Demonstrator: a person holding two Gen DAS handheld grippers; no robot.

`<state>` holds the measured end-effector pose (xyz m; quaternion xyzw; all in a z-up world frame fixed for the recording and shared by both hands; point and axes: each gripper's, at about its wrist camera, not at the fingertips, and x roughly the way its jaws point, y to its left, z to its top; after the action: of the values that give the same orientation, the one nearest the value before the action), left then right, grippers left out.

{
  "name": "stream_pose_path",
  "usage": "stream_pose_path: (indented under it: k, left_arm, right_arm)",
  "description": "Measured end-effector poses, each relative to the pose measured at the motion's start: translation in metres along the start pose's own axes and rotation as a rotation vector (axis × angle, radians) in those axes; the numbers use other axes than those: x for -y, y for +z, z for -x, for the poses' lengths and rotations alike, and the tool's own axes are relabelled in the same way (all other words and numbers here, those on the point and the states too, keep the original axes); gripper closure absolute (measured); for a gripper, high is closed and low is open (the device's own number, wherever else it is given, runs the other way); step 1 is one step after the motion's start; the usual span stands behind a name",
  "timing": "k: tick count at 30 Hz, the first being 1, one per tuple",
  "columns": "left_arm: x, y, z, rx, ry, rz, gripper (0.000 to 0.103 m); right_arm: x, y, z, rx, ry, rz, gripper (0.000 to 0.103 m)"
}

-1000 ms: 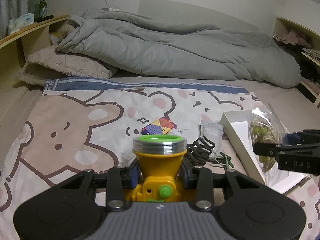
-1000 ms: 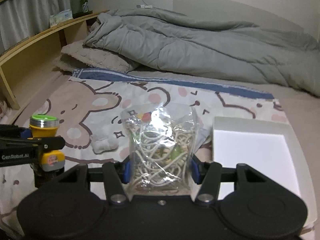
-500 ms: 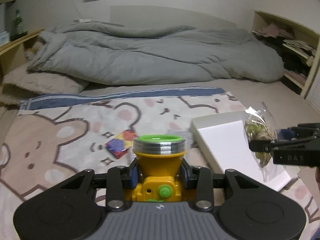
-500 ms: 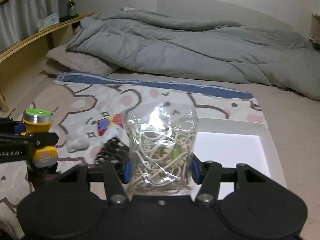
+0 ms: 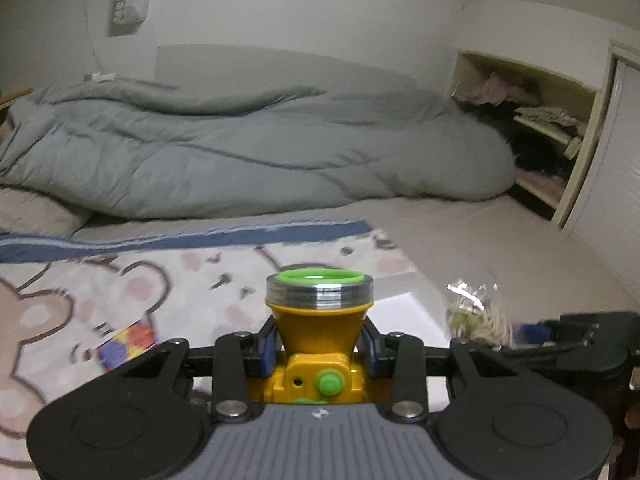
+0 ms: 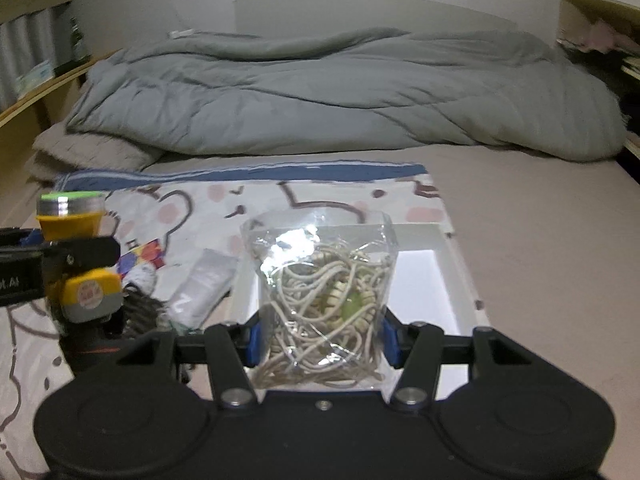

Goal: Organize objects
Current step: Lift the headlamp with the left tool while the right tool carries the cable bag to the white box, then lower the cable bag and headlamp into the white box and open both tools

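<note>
My left gripper (image 5: 319,350) is shut on a yellow headlamp (image 5: 319,320) with a silver and green lens ring; the same headlamp (image 6: 74,240) shows at the left of the right wrist view. In my right gripper (image 6: 320,340), shut, hangs a clear plastic bag of beige cords (image 6: 324,292), held above the near end of a shallow white tray (image 6: 452,276). In the left wrist view the bag (image 5: 476,312) appears at the right and the tray (image 5: 404,300) lies just behind the headlamp.
On the bear-print blanket (image 6: 248,204) lie a colourful small packet (image 6: 142,254), a silver sachet (image 6: 204,284) and a dark tangled cord (image 6: 138,312), all left of the tray. A rumpled grey duvet (image 6: 340,96) fills the back. Shelves (image 5: 540,120) stand at the right.
Both grippers have swung rightward across the bed with their loads. The bag, earlier left of the tray, now hangs over the tray's near end, and the headlamp has come up beside the tray.
</note>
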<state>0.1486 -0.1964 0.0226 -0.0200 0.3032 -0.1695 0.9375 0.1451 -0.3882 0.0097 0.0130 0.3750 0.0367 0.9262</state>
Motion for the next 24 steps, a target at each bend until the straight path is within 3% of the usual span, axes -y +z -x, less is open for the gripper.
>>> stream_pose_path:
  k: [4, 7, 13, 18, 24]
  left_arm:
    - [0.021, -0.007, -0.022, 0.016, -0.045, 0.029, 0.062]
    - [0.032, -0.022, -0.042, -0.015, -0.078, 0.072, 0.062]
    - [0.040, -0.050, -0.082, -0.156, -0.064, 0.156, 0.062]
    - [0.034, -0.066, -0.105, -0.345, -0.055, 0.245, 0.062]
    - [0.035, -0.078, -0.119, -0.432, -0.030, 0.274, 0.062]
  right_arm:
    - [0.020, -0.003, 0.001, 0.004, -0.023, -0.022, 0.047]
    - [0.031, -0.009, -0.003, -0.001, -0.044, -0.013, 0.047]
    - [0.042, -0.024, -0.023, -0.015, -0.065, 0.028, 0.048]
    - [0.044, -0.037, -0.045, -0.091, -0.084, 0.086, 0.048]
    - [0.047, -0.048, -0.061, -0.165, -0.069, 0.086, 0.048]
